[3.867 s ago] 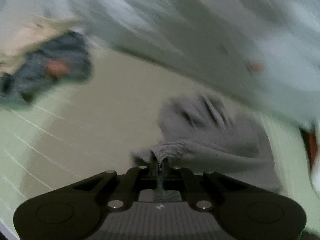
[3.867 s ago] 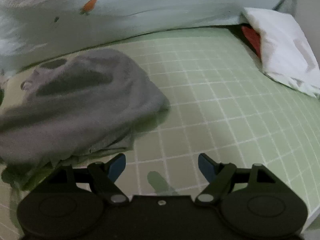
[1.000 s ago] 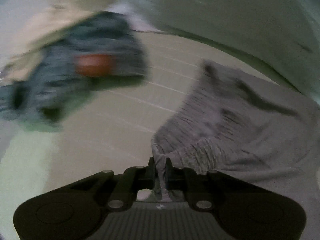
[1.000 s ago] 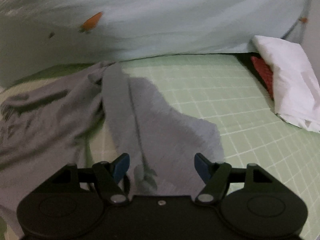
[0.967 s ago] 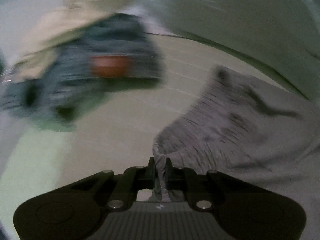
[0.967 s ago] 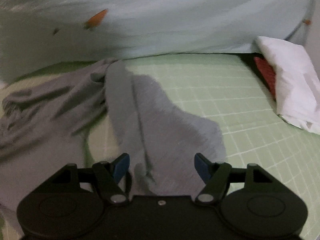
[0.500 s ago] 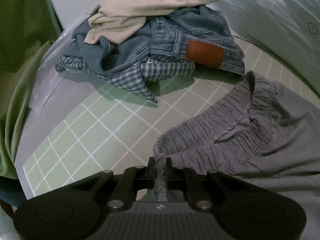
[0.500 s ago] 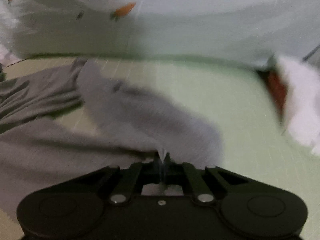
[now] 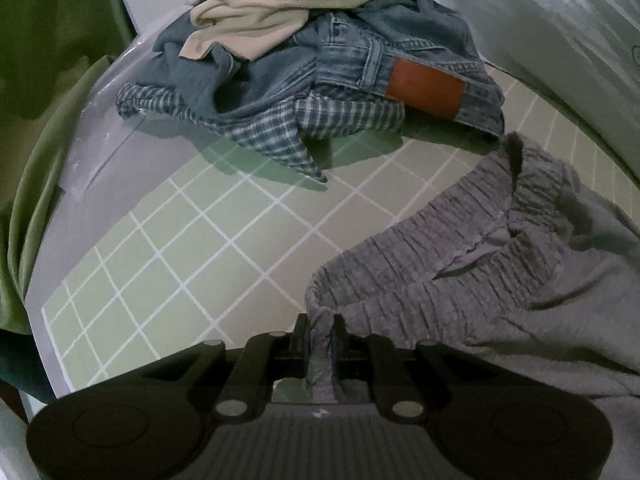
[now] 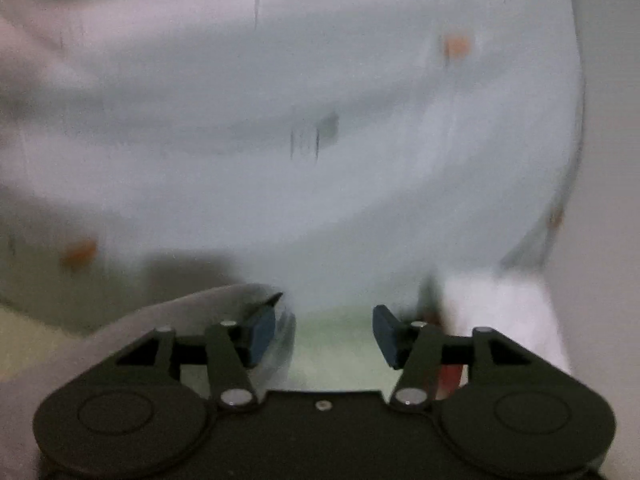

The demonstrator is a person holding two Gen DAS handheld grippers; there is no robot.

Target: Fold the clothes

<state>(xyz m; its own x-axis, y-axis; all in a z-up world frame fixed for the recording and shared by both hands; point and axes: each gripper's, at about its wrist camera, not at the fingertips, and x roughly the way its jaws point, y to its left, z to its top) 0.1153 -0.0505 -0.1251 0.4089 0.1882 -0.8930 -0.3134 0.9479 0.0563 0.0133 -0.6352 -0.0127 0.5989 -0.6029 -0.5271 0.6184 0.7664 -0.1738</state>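
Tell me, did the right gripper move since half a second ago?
Yes. The right gripper has opened and tipped upward: the pale blue sheet now fills its view, with only a green strip of mat left.

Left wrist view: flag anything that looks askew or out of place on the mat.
The grey shorts lie rumpled, their elastic waistband twisted and one corner pinched in the shut left claw. Behind them, jeans, a plaid shirt and a cream garment sit in an unfolded heap on the green grid mat.
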